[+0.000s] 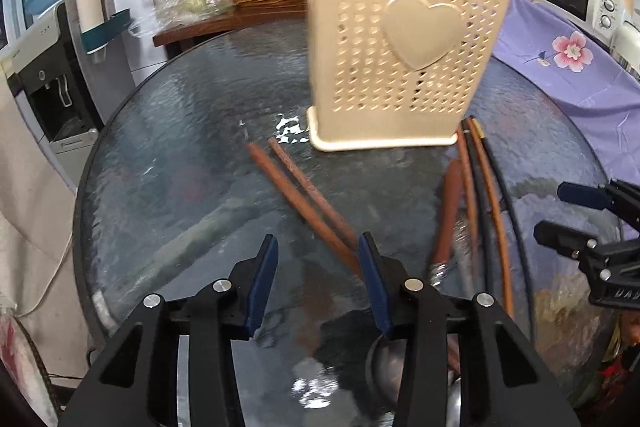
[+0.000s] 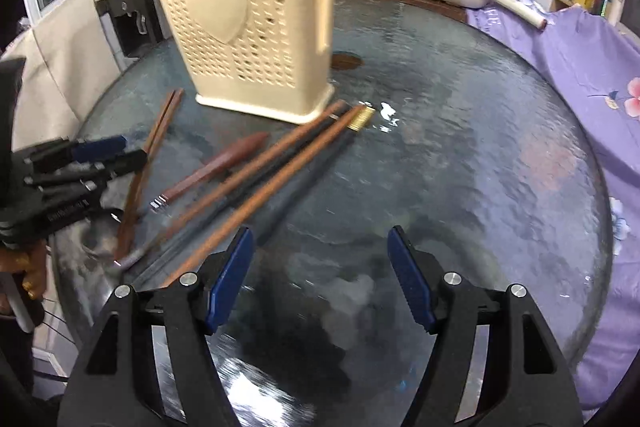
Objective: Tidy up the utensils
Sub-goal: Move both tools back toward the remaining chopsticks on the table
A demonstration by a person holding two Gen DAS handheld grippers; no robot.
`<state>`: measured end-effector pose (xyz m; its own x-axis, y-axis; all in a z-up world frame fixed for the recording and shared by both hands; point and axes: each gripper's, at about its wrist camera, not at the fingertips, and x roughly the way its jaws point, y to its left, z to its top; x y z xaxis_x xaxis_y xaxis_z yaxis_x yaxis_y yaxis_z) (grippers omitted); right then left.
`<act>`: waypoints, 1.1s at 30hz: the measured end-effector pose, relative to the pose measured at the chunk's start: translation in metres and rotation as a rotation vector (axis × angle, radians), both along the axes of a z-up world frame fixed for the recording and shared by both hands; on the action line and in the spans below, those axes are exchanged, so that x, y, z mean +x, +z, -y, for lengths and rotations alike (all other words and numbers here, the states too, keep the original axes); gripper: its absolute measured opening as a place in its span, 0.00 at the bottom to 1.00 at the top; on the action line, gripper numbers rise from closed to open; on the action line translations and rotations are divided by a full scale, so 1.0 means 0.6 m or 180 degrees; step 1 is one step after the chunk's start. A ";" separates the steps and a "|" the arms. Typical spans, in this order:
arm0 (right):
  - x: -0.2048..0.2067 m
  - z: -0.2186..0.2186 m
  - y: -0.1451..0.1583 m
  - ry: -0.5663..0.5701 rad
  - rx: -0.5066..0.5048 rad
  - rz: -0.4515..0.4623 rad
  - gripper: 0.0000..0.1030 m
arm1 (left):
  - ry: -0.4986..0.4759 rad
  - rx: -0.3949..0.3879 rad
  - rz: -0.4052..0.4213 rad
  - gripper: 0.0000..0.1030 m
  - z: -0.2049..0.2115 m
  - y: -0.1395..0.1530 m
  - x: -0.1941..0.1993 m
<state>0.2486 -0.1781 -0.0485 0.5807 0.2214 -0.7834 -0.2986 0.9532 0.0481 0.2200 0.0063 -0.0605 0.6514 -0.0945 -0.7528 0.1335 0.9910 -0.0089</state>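
From the left wrist camera, the left gripper (image 1: pixel 318 259) hung just above the round glass table (image 1: pixel 168 147) with its blue-padded jaws spread apart and nothing between them. A pair of reddish-brown chopsticks (image 1: pixel 304 199) lay on the glass ahead, their near ends running toward the right-hand finger. Beyond them stood the cream perforated utensil holder (image 1: pixel 400 39), upright, with a raised heart on its face and one stick poking out of its top. To its right lay a bundle of long chopsticks (image 1: pixel 486 195), brown, orange and black, side by side, with a brown-handled utensil (image 1: pixel 448 211) just beside them. The right gripper (image 1: pixel 568 215) entered at the right edge, its jaws apart and empty. A steel spoon bowl (image 1: pixel 390 367) showed below the left gripper's right finger. A purple flowered cloth (image 1: pixel 560 59) covered the surface to the right

From the right wrist camera, the right gripper (image 2: pixel 320 267) hovered over bare glass with its jaws wide apart, holding nothing. The long chopsticks (image 2: pixel 276 183) lay diagonally to its left, one with a gold-capped end near the holder's (image 2: pixel 248 27) base. The brown-handled utensil (image 2: pixel 216 167) lay beside them, and the reddish pair (image 2: pixel 154 147) further left, near the left gripper (image 2: pixel 116 153), which was open and empty
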 end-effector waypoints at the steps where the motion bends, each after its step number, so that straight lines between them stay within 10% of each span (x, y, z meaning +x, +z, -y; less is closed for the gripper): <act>1: 0.000 -0.005 0.000 0.0018 0.0008 -0.0003 0.67 | 0.0027 -0.0004 -0.0020 0.40 -0.006 -0.002 0.000; 33: 0.133 0.003 -0.012 -0.0402 -0.0198 -0.0254 0.33 | 0.0781 -0.0268 -0.0211 0.40 -0.106 0.003 0.068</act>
<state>0.3282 -0.1796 -0.0554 0.5363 0.1003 -0.8381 -0.1738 0.9848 0.0066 0.2610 0.0700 -0.0590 0.6121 -0.0040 -0.7908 -0.1142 0.9891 -0.0935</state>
